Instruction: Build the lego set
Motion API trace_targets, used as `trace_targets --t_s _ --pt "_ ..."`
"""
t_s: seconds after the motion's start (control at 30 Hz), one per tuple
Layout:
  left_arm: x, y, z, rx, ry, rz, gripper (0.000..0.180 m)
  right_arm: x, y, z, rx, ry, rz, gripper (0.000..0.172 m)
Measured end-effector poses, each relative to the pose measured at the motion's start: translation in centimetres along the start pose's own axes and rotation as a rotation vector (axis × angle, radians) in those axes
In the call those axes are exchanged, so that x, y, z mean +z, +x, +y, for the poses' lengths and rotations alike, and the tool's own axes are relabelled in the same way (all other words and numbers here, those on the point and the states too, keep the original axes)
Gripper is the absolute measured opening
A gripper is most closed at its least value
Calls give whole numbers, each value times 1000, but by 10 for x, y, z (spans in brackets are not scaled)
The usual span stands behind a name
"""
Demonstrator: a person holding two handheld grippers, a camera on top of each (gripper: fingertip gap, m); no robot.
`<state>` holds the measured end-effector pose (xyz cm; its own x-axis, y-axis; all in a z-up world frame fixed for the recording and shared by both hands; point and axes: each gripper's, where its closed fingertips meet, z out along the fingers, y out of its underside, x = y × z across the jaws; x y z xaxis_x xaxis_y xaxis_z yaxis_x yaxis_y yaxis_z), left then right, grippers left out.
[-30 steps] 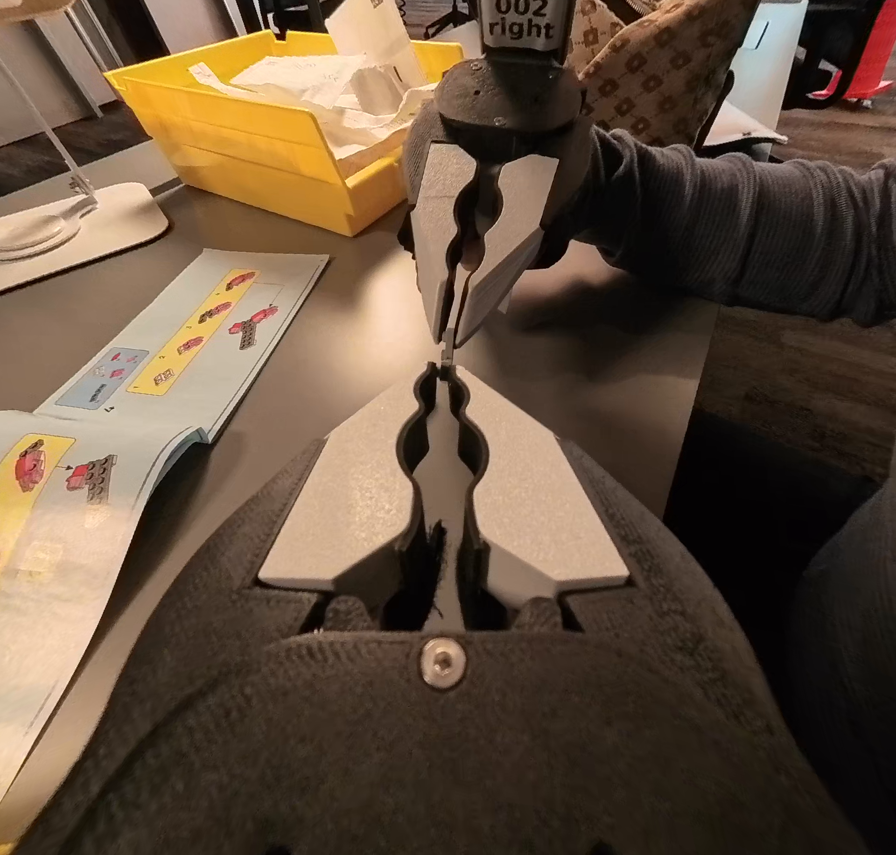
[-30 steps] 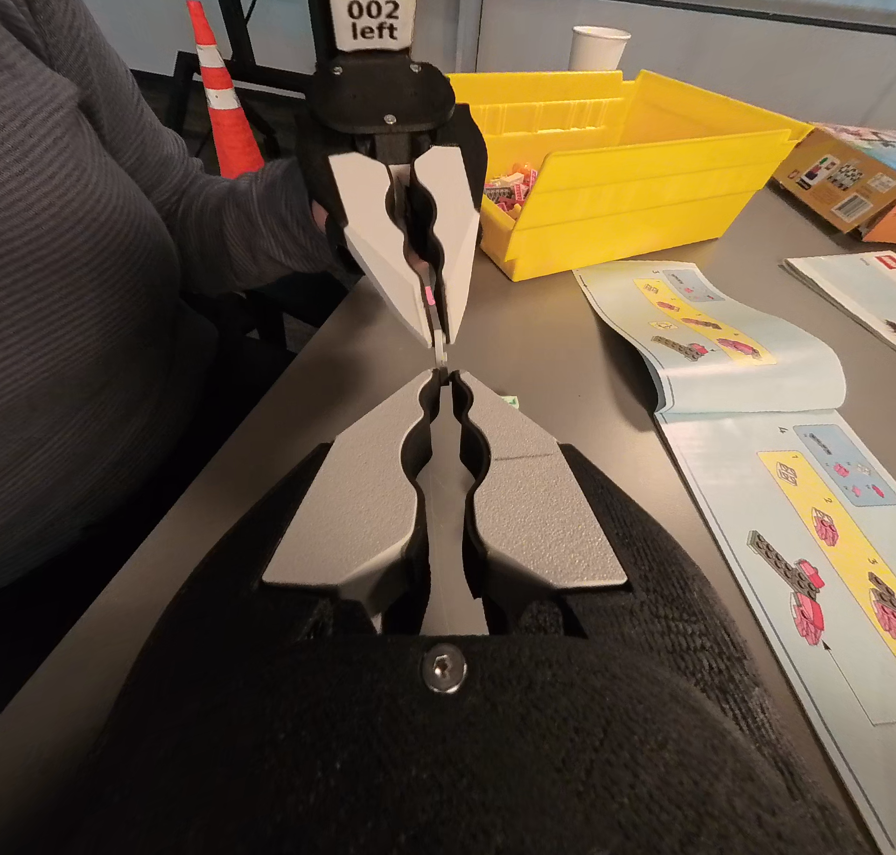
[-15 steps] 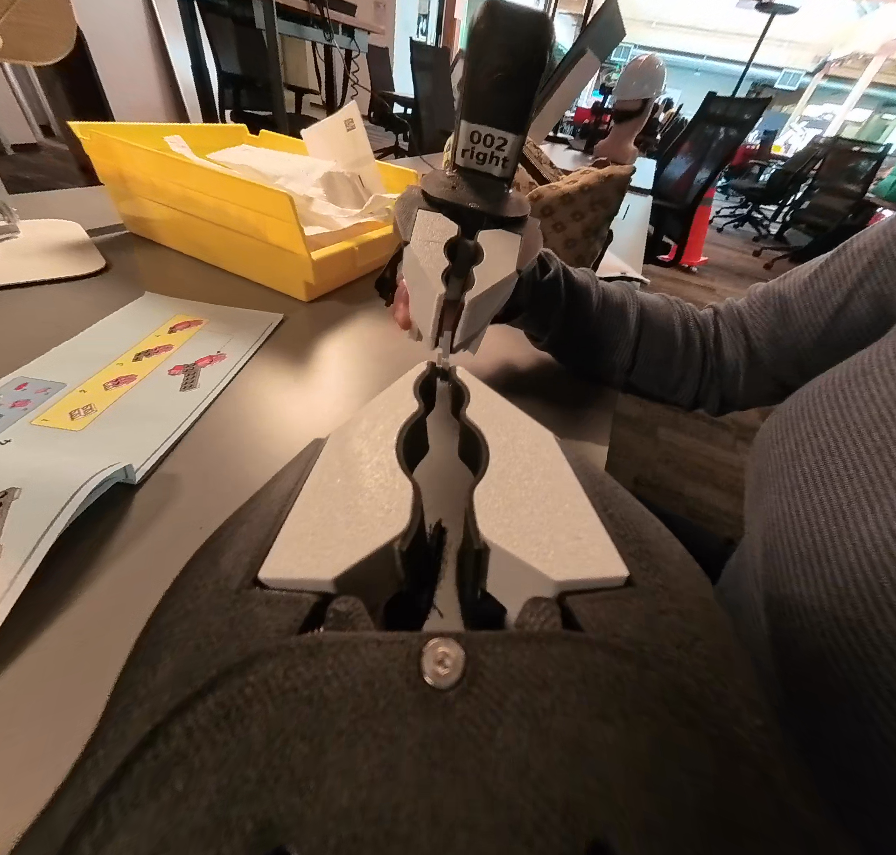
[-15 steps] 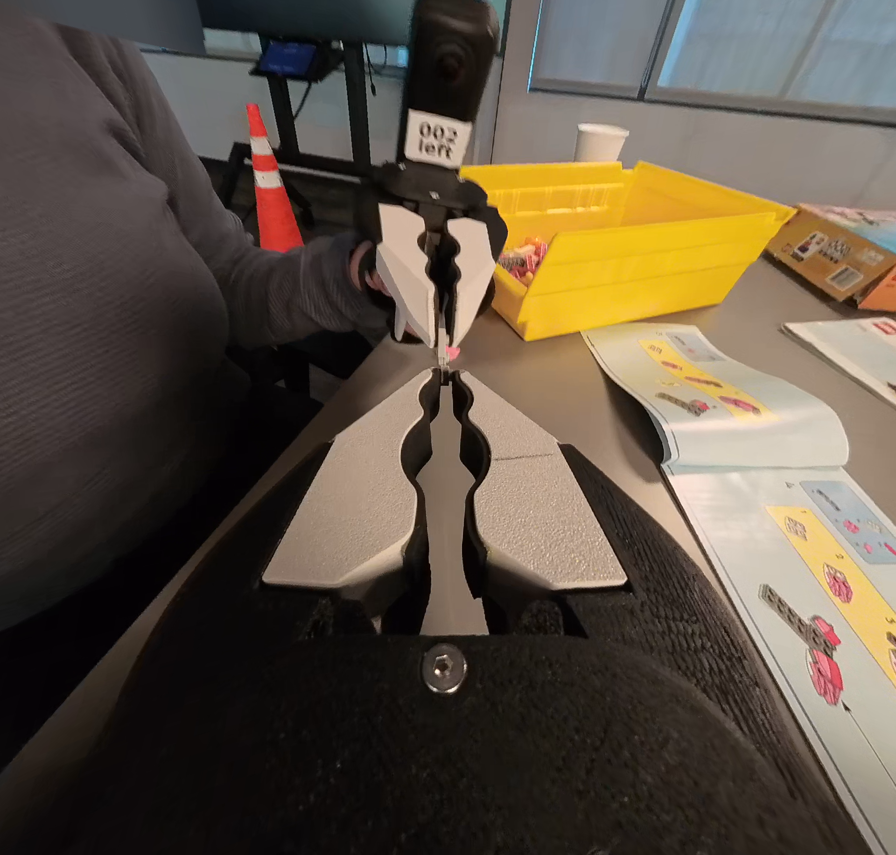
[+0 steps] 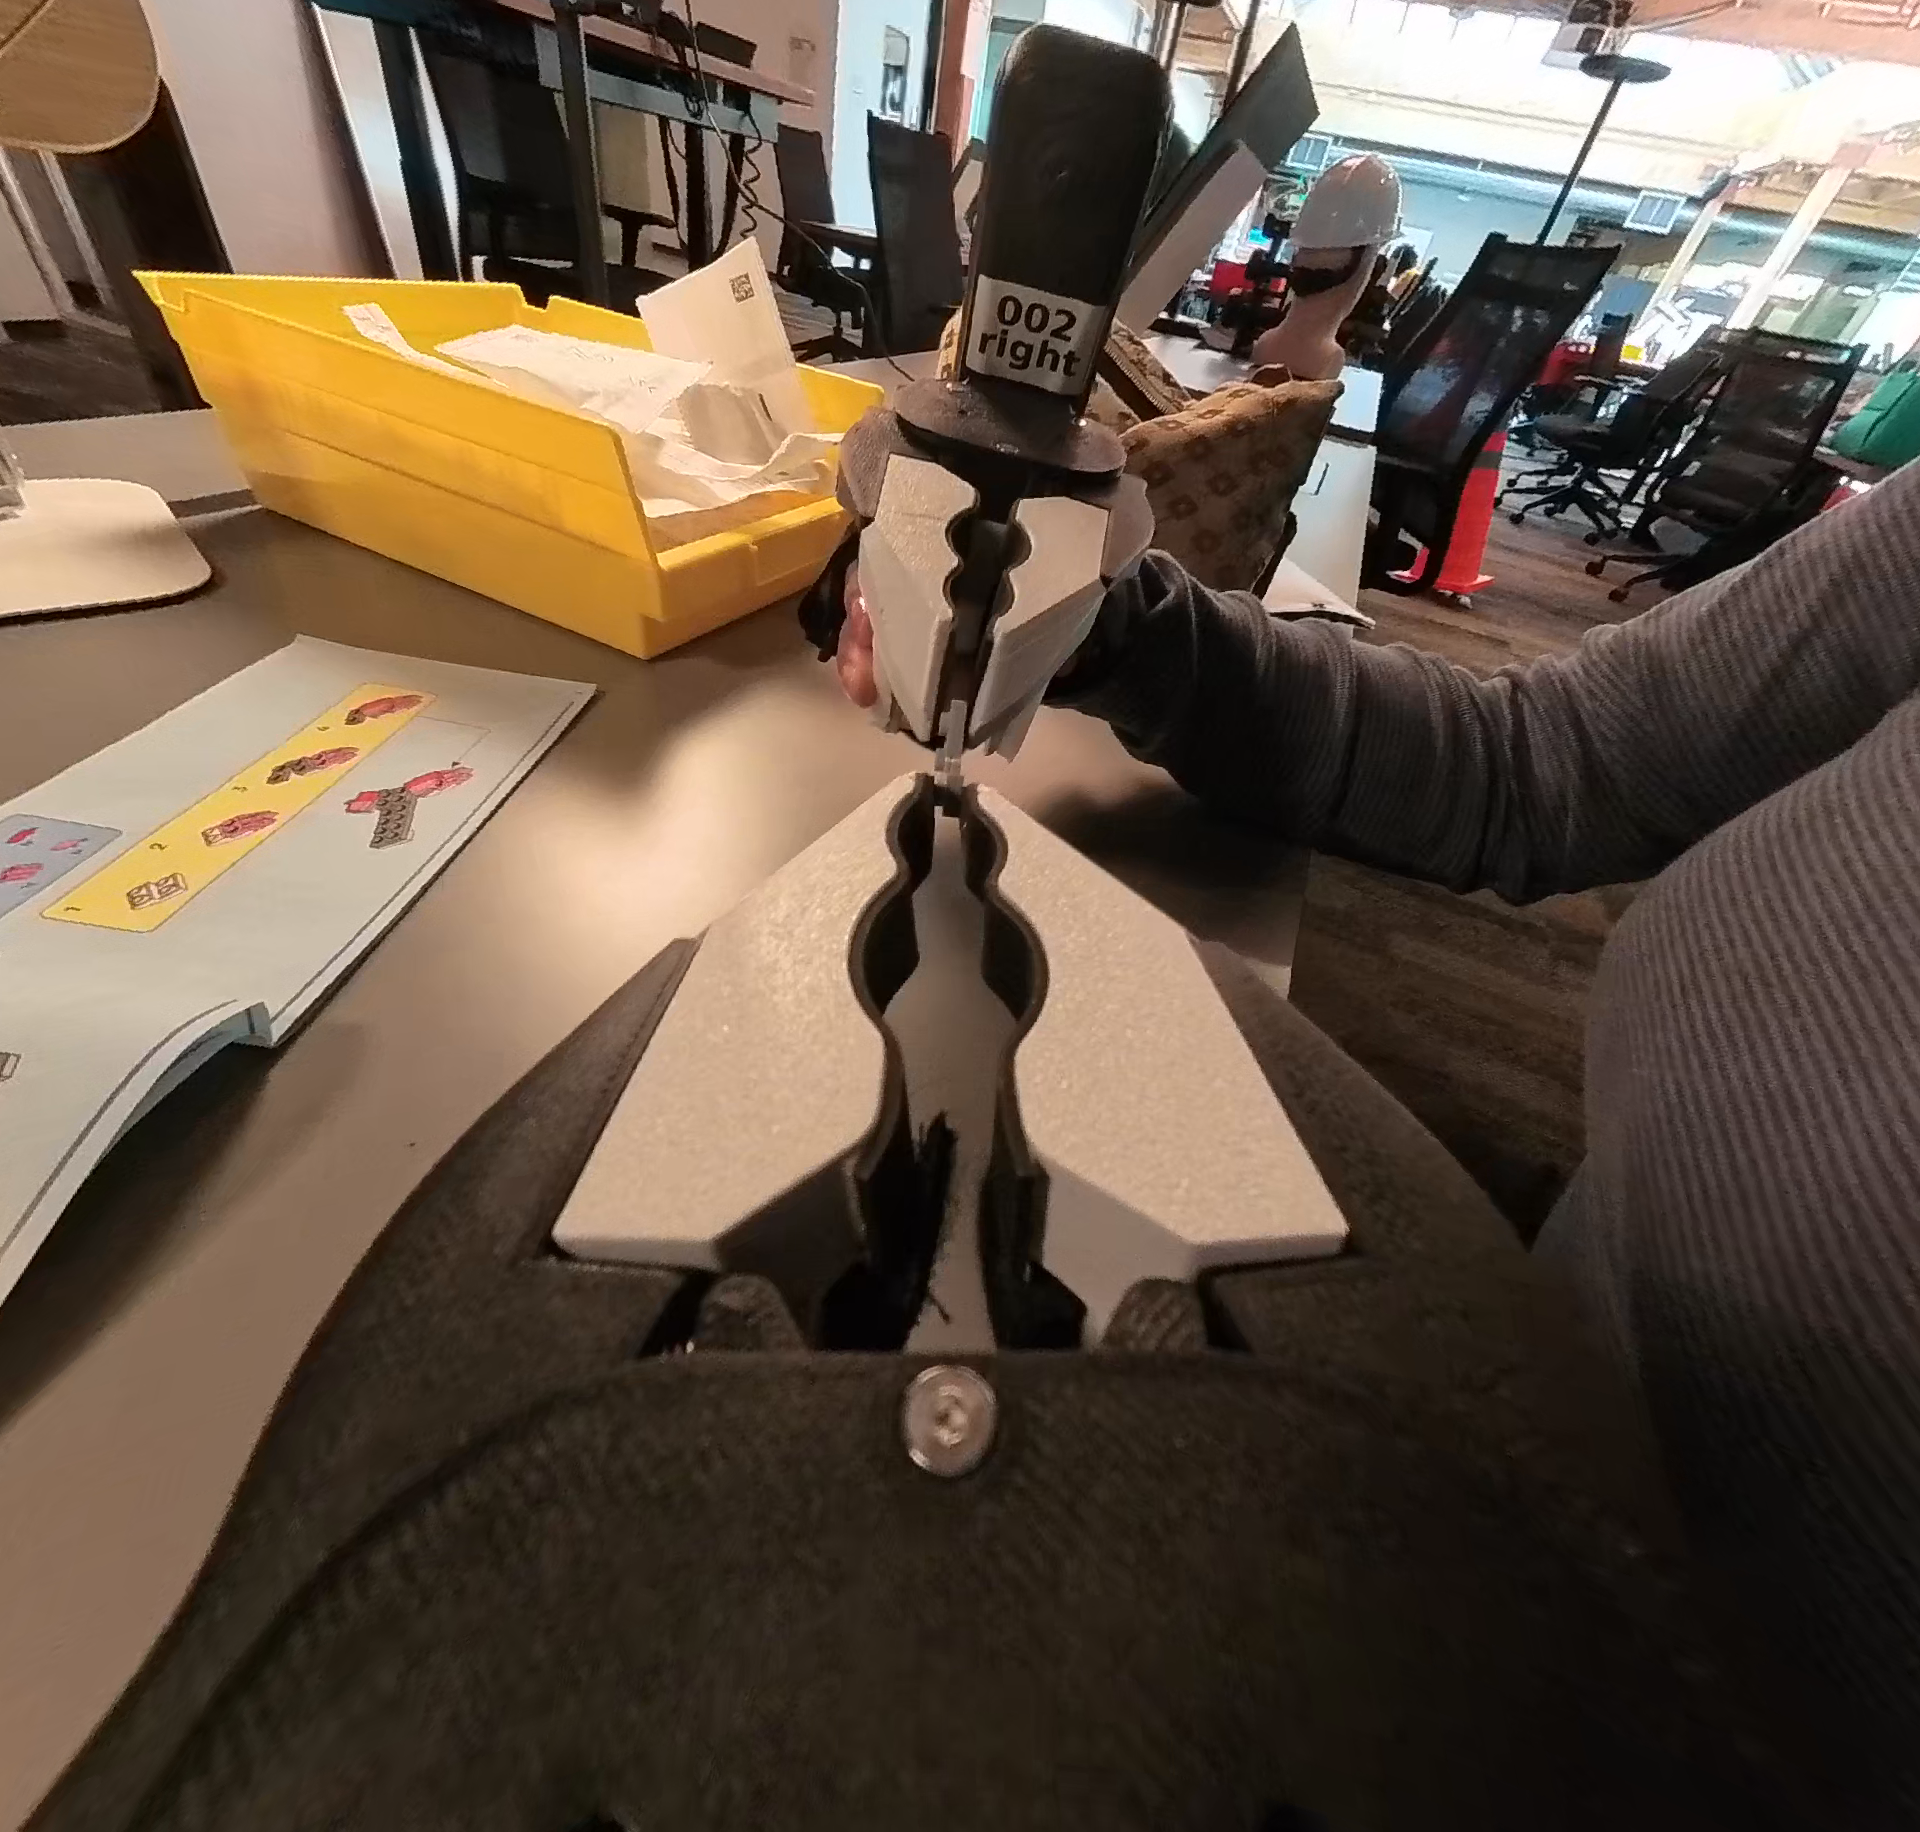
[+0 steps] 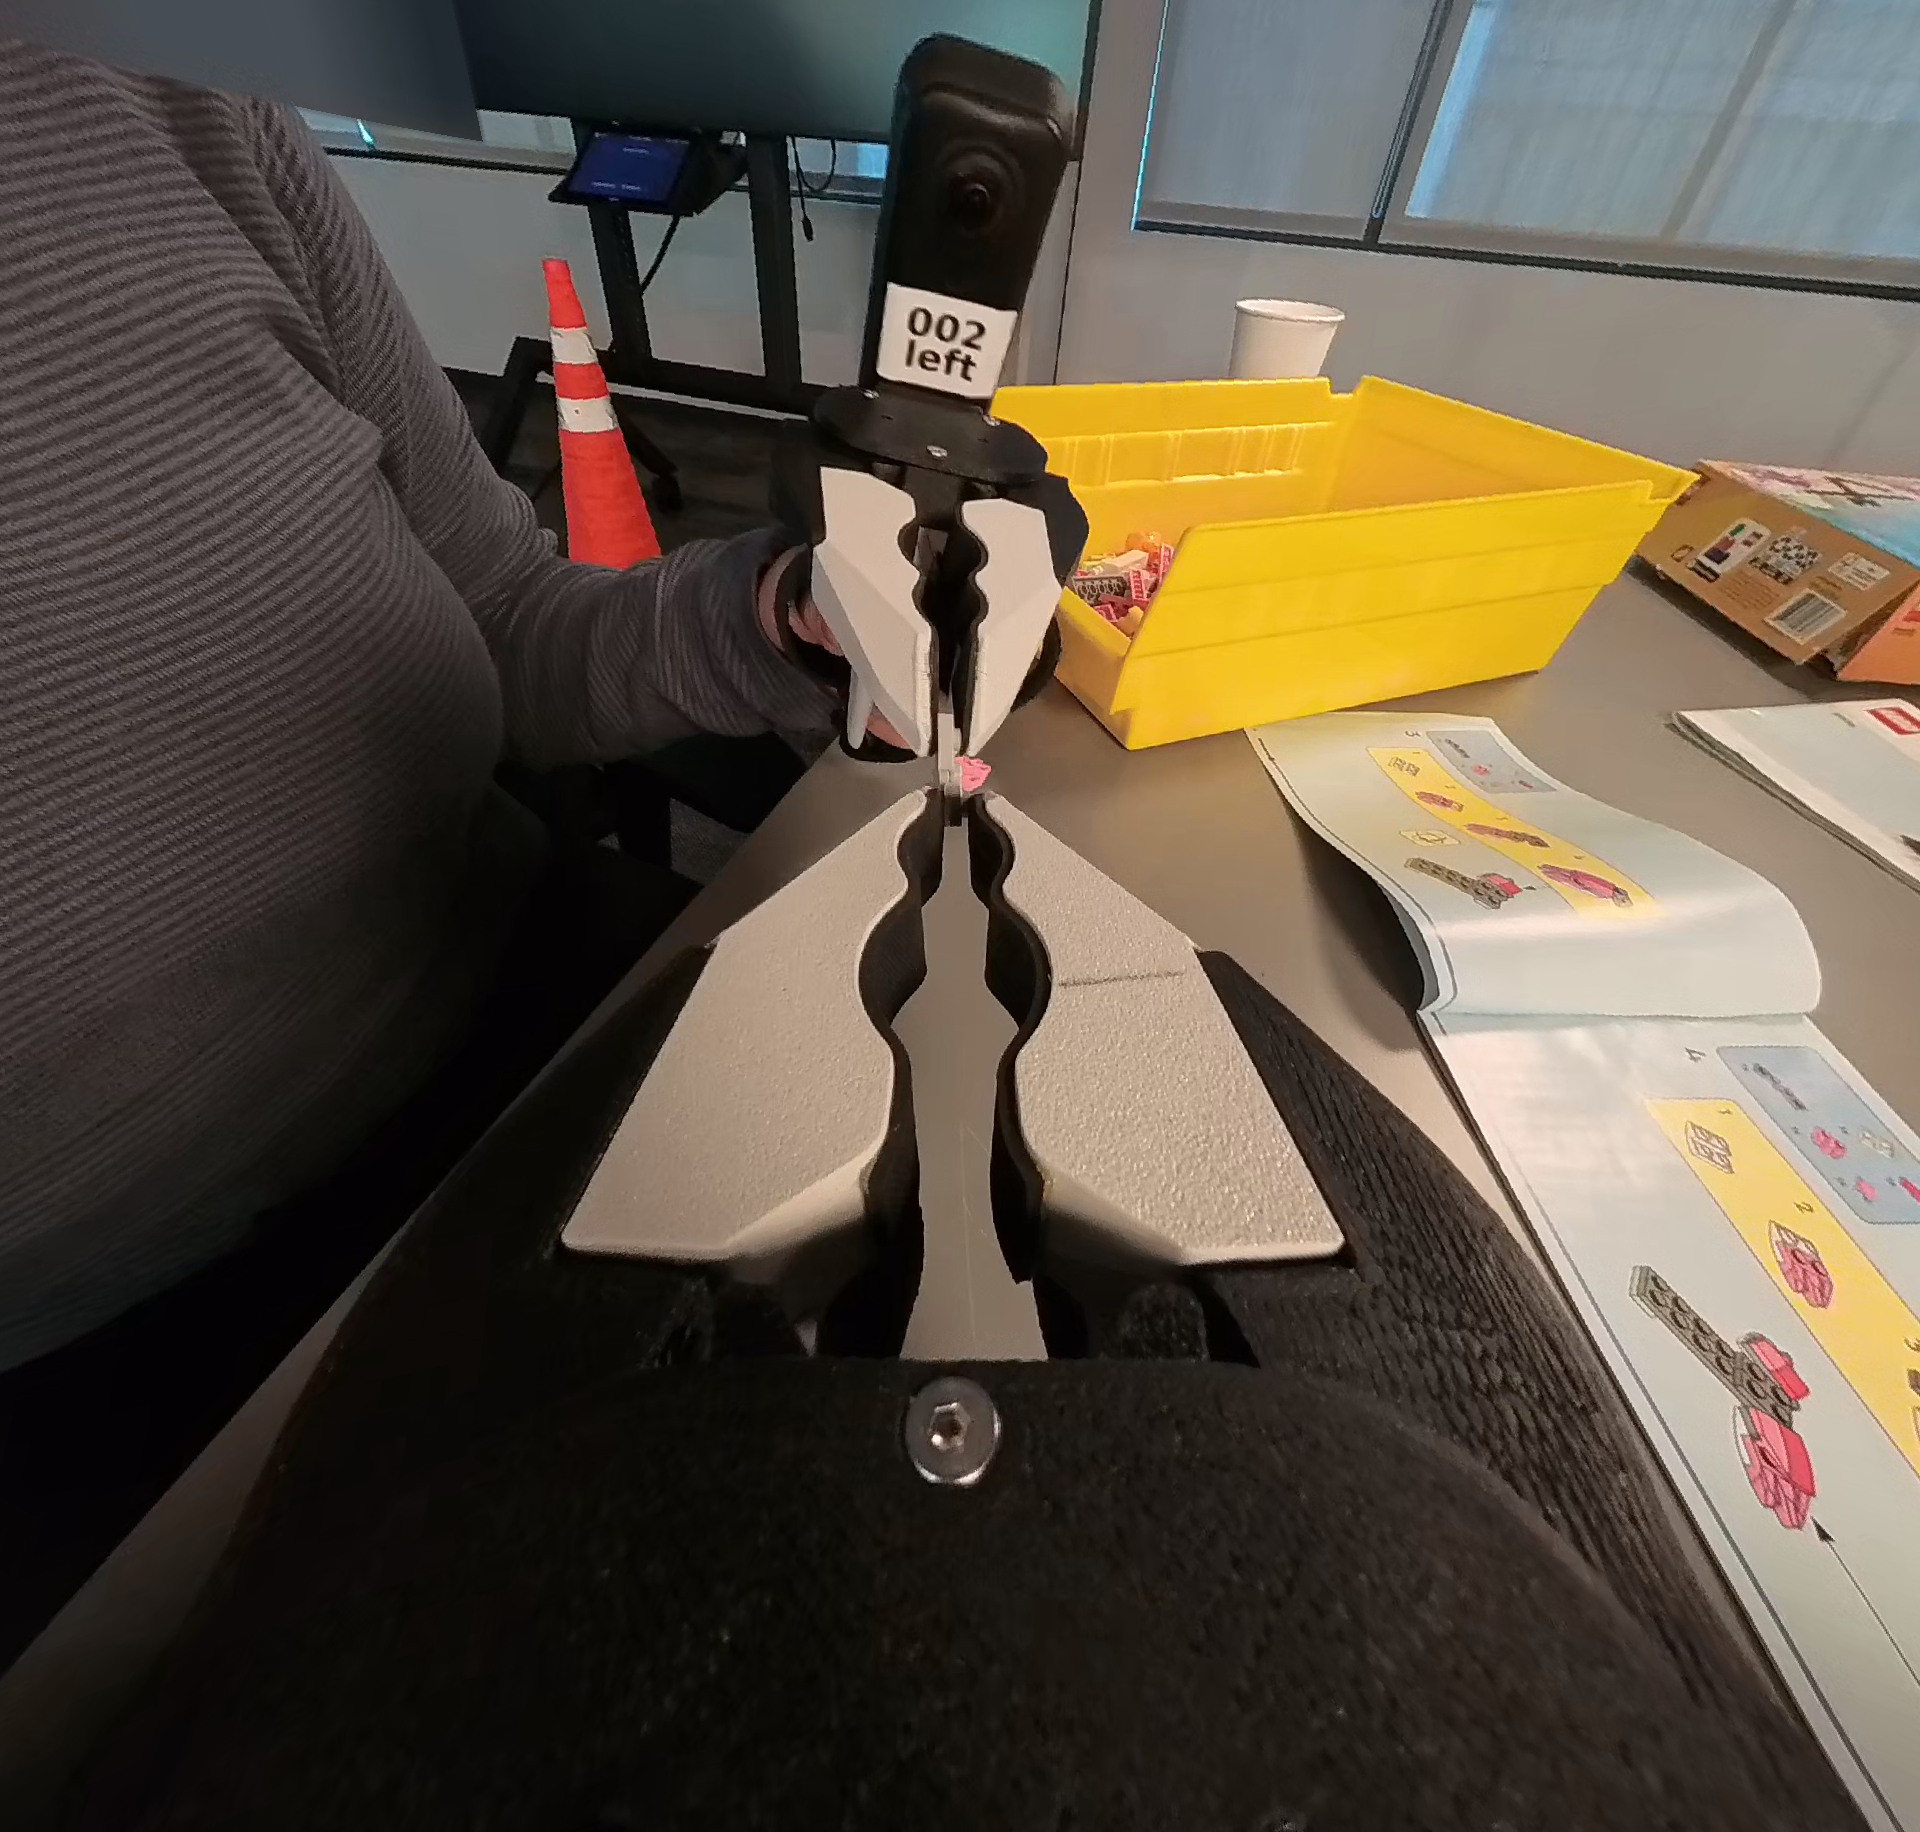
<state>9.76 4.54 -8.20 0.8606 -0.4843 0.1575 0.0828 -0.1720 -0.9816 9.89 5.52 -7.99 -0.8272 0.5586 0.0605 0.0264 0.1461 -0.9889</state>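
Both claws clenched, tip to tip above the worktop (image 6: 1195, 826) edge. Left claw (image 5: 943, 808) and right claw (image 6: 948, 814) each pinch one end of a thin pale-grey brick assembly (image 6: 945, 769) bearing a pink piece (image 6: 974, 770); long axis runs claw to claw.

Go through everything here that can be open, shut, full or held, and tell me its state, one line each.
Left gripper: shut on a small light grey piece with a pink part.
Right gripper: shut on a small light grey piece.
The two pieces: meeting tip to tip, above the table.
Yellow bin with bricks: open, partly filled.
Yellow bin with papers: open, holds crumpled paper.
Instruction booklet: lying open.
Paper cup: upright.
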Motion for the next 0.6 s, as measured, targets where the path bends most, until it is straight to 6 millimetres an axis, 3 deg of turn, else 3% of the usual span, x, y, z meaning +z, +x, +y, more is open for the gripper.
trace_targets --t_s 0.6 --pt "2 -11 6 62 -47 -100 3 0 9 2 -25 -8 61 2"
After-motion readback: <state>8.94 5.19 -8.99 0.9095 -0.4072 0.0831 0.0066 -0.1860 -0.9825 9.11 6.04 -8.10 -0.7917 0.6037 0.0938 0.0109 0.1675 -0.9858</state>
